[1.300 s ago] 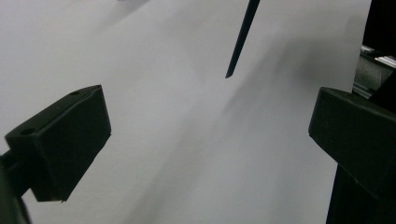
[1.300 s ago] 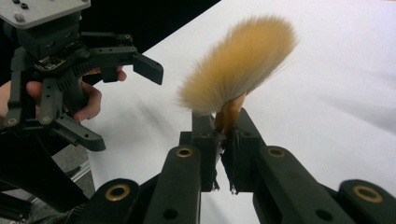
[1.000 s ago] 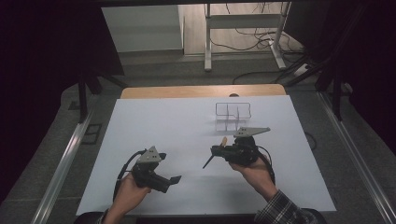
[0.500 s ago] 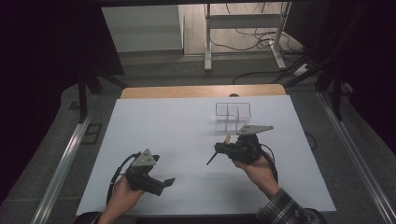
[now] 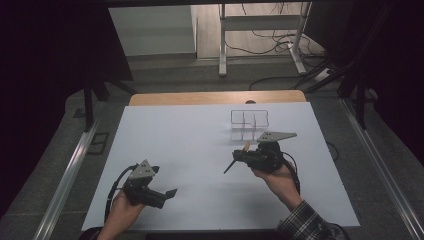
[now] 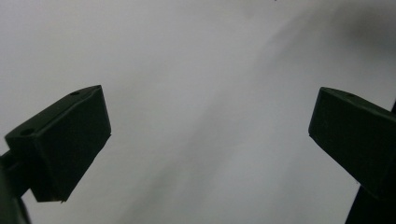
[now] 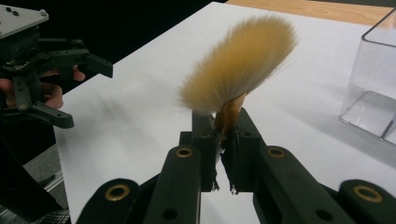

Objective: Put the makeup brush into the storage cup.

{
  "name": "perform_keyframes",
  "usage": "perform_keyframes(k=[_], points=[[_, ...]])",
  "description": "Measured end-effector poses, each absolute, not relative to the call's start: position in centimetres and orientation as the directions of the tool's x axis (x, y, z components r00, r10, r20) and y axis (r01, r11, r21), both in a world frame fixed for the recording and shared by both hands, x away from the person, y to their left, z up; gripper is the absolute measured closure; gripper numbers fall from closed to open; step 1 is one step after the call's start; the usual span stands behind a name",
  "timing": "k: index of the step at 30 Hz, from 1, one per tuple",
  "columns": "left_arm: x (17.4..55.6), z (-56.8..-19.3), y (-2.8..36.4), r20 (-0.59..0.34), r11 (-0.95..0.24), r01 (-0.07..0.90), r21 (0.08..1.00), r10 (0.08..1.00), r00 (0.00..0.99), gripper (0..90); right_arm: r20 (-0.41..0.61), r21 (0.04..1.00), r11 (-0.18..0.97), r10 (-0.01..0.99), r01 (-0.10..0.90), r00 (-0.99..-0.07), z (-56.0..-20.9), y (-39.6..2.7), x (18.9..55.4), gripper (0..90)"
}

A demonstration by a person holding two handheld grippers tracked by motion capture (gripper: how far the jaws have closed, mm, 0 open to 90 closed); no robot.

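A brush with a fluffy tan head (image 7: 240, 60) and a dark handle (image 5: 230, 166) is clamped between the jaws of my right gripper (image 7: 222, 125). In the high view that gripper (image 5: 242, 156) hovers over the white table's centre right, with the brush head (image 5: 246, 145) toward the far side and the handle slanting near-left. Just beyond it stands a clear plastic divided organizer (image 5: 249, 125), also at the right edge of the right gripper view (image 7: 373, 79). My left gripper (image 5: 169, 193) is open near the front left, its jaws wide apart over bare table (image 6: 208, 140).
The white table sheet (image 5: 190, 145) has a wooden edge (image 5: 215, 97) at the far side. A metal rail (image 5: 70, 175) runs along the left and another along the right. A person's hand (image 7: 51, 93) holds the left gripper at the table's left edge.
My left gripper has slid a little to the left along the near edge, still open. The right gripper has kept its place with the brush in it.
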State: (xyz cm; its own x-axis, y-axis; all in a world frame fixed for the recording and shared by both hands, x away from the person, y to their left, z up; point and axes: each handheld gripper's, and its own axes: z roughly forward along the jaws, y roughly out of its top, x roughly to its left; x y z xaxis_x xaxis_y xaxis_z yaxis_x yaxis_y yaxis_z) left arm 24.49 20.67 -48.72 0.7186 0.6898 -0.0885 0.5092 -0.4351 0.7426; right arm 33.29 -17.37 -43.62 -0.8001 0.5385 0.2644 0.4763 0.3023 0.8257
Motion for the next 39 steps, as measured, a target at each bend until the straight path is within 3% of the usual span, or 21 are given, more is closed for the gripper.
perform_keyframes(k=[39], points=[[23.3,-49.3,25.1,-0.109,-0.36,0.582,0.729,0.779,0.618,0.0,0.234,0.854,0.248,0.601,0.457,-0.764,-41.9,-19.8,36.2,83.9]])
